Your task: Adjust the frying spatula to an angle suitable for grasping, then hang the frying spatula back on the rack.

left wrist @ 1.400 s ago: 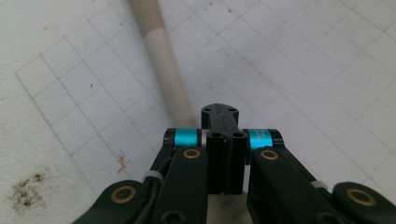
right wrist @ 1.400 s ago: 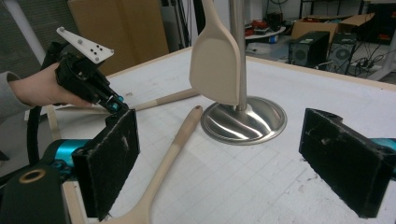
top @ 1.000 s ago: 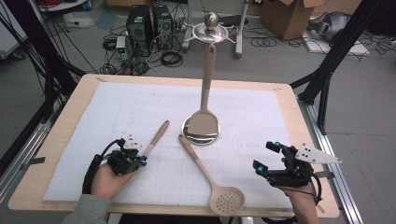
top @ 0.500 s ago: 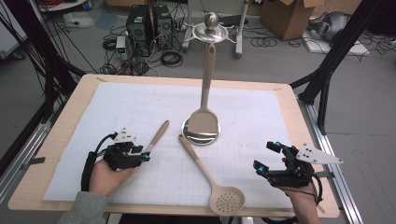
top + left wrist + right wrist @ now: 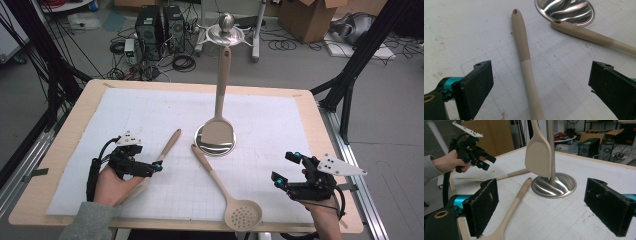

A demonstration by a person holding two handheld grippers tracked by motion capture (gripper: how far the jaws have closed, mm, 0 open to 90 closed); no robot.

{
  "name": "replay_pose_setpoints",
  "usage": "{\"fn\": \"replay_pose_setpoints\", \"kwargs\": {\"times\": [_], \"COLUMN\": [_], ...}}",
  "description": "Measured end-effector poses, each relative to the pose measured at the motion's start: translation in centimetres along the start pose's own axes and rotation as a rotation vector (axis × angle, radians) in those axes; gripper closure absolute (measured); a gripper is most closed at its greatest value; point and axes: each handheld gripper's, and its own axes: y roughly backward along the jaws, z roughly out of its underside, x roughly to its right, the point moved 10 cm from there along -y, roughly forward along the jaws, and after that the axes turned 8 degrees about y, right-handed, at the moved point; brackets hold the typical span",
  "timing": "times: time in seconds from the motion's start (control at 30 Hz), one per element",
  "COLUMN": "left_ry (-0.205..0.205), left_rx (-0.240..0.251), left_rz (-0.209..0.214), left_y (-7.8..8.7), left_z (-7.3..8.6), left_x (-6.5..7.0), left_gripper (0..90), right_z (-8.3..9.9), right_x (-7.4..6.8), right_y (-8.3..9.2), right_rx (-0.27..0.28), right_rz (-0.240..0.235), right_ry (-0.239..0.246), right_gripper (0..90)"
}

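The left gripper (image 5: 539, 82), jaws just spread wide, straddles the beige utensil handle (image 5: 524, 55) lying flat on the white mat (image 5: 280, 125), untouched; next, I judge, it closes on the handle

Turner (image 5: 221, 131) hangs over stand base (image 5: 200, 145), mid surface (image 5: 310, 115). Spoon handle (image 5: 169, 145) lies left of it, slotted spoon (image 5: 222, 185) in front.

- A beige wooden-look utensil (image 5: 525, 57) lies flat on the white gridded mat, its two-tone handle's holed end pointing toward the steel stand base.
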Motion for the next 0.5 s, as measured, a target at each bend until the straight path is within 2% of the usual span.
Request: {"fn": "replay_pose_setpoints", "kwargs": {"times": [0.13,0.5], "left_ry": [0.000,0.012], "left_rx": [-0.017,-0.025], "left_rz": [-0.014,-0.021], "left_y": [-0.2,-0.8], "left_z": [0.1,0.1], "left_x": [-0.4,-1.3], "left_gripper": [6.3,8.1], "right_z": [0.0,0.1], "right_x": [0.0,0.0], "right_y": [0.0,0.1], "right_rx": [0.000,-0.002], "right_rz": [-0.002,0.000], "right_ry": [-0.001,0.000], "right_gripper": [11.1,11.1]}}
